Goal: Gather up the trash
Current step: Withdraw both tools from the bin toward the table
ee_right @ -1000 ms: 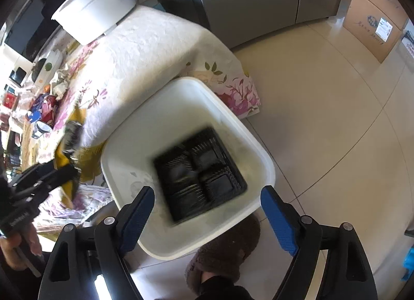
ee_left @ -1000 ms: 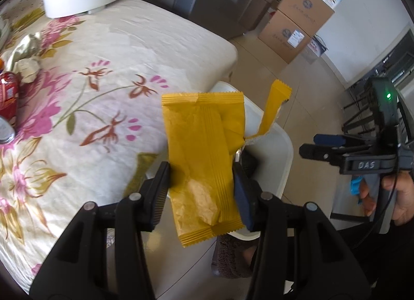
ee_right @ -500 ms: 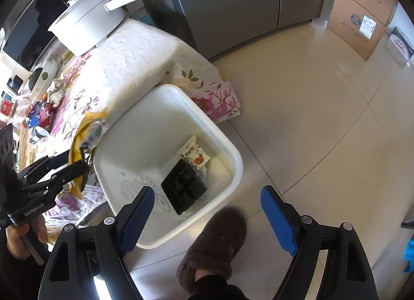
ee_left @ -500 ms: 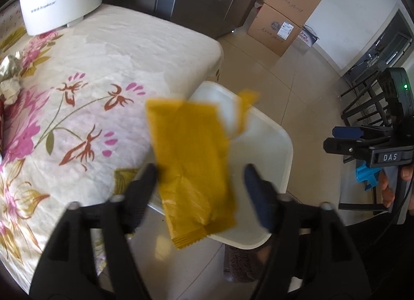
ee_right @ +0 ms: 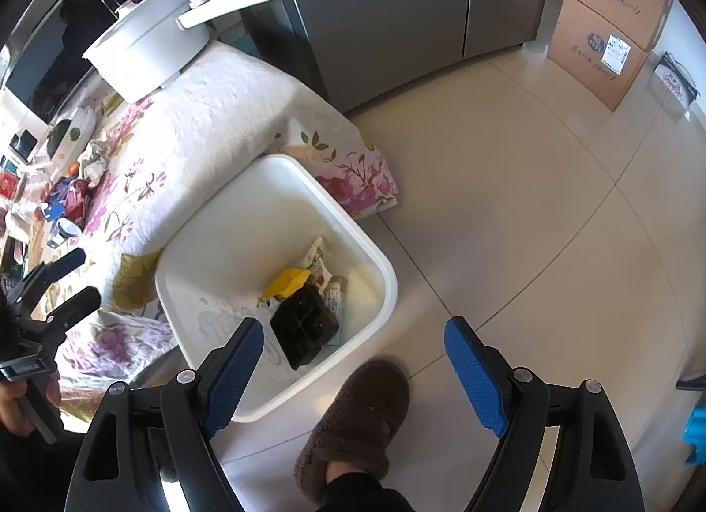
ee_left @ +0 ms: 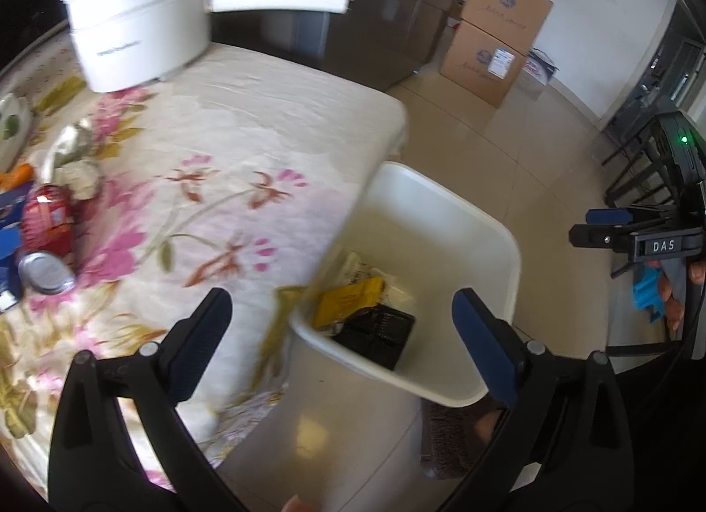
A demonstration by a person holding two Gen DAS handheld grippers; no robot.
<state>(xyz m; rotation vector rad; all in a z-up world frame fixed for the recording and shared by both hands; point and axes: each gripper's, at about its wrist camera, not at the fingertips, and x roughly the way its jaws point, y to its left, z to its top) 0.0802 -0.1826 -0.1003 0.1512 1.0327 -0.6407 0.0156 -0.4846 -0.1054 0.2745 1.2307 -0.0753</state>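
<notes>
A white bin [ee_left: 445, 212] [ee_right: 220, 229] stands on the floor against the table's corner. Inside lie a yellow wrapper [ee_left: 348, 298] [ee_right: 287, 282], a black plastic tray [ee_left: 379, 331] [ee_right: 304, 329] and a printed white wrapper [ee_right: 318, 262]. My left gripper [ee_left: 342, 326] is open and empty, above the table edge and the bin's near rim; it also shows in the right wrist view [ee_right: 73, 278]. My right gripper [ee_right: 353, 362] is open and empty above the bin's floor-side edge; it also shows in the left wrist view [ee_left: 604, 227]. A red can [ee_left: 46, 225], crumpled wrappers [ee_left: 70, 150] and more trash [ee_right: 75, 194] lie on the table's left.
The table has a floral cloth [ee_left: 229, 150] [ee_right: 212, 106]. A white pot with a long handle [ee_left: 141, 31] [ee_right: 150, 53] stands at its far end. A foot in a brown slipper [ee_right: 353, 415] is beside the bin. Cardboard boxes [ee_left: 494, 39] [ee_right: 609, 17] stand by the wall.
My left gripper opened and let go of the yellow wrapper, which fell into the bin beside the black tray. The right gripper drew back and up from the bin.
</notes>
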